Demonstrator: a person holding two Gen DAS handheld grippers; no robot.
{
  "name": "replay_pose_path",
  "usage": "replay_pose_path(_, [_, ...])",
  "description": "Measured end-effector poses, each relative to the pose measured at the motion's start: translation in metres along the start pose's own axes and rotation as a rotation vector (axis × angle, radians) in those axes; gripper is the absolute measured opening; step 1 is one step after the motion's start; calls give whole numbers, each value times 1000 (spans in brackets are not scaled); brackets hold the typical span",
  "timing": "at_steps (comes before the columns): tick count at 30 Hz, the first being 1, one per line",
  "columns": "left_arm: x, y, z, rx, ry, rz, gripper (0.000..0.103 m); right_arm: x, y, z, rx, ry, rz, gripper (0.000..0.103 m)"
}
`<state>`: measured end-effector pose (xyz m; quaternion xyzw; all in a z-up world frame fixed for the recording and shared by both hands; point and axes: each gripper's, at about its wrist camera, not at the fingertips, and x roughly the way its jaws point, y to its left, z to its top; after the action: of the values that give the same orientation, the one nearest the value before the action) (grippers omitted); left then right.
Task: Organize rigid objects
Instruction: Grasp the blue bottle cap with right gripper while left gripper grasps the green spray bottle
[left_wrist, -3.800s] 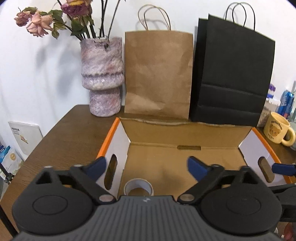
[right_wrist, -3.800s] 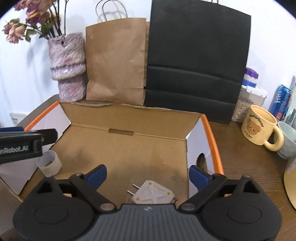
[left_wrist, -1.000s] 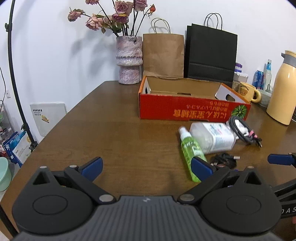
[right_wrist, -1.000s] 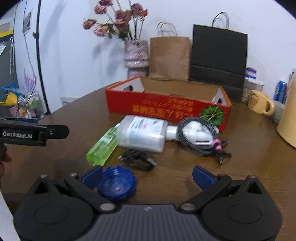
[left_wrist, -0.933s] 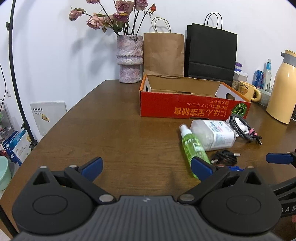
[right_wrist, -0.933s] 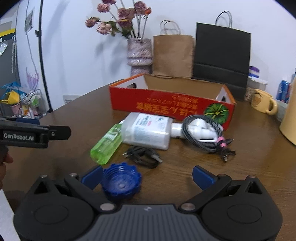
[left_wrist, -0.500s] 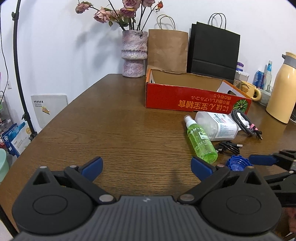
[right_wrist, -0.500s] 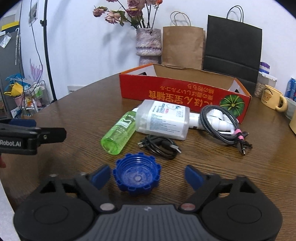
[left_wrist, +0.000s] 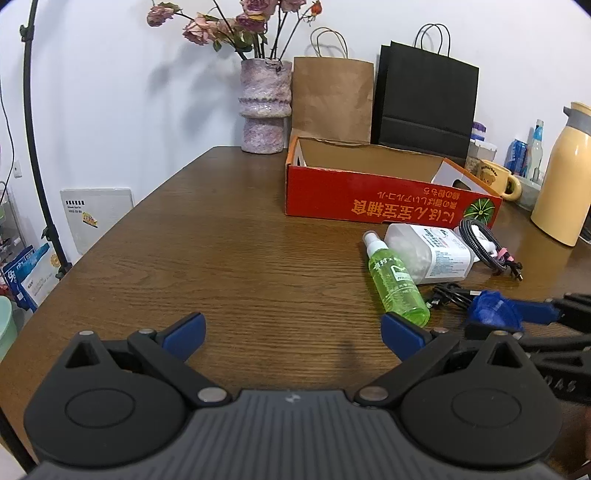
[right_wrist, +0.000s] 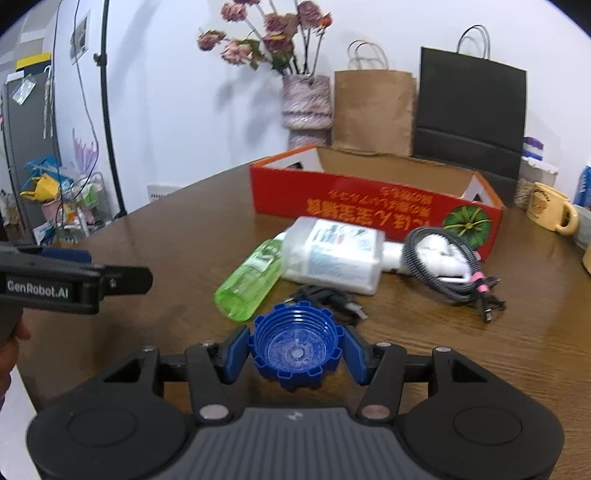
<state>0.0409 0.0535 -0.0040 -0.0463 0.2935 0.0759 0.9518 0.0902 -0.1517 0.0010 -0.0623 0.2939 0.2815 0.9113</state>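
The right claw (right_wrist: 295, 354) is closing on a blue ridged plastic cap (right_wrist: 294, 345), pads touching its sides. A green plastic spray bottle (right_wrist: 251, 282) lies just beyond on the brown wooden surface (right_wrist: 480, 343).

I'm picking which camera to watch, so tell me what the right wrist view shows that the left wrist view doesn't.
Only the right wrist view shows the hollow threaded inside of the blue cap between the closing right gripper's pads. Only the left wrist view shows the left gripper open over bare table, plus the yellow thermos. Both show the green spray bottle, white bottle, cables and red box.
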Motion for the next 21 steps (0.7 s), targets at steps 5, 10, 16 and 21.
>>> replay_pose_path(5, [8, -10, 9, 19, 1, -5, 103, -6, -21, 6, 27, -34, -48, 53])
replay_pose_path(10, [19, -25, 20, 43, 5, -16, 103, -8, -45, 12, 58, -64, -92, 53])
replay_pose_path(16, [38, -46, 32, 74, 19, -29, 103, -7, -71, 23, 68, -96, -152, 53])
replay_pose_path(21, [60, -64, 37, 110, 67, -17, 103, 0, -91, 32, 86, -115, -186, 53])
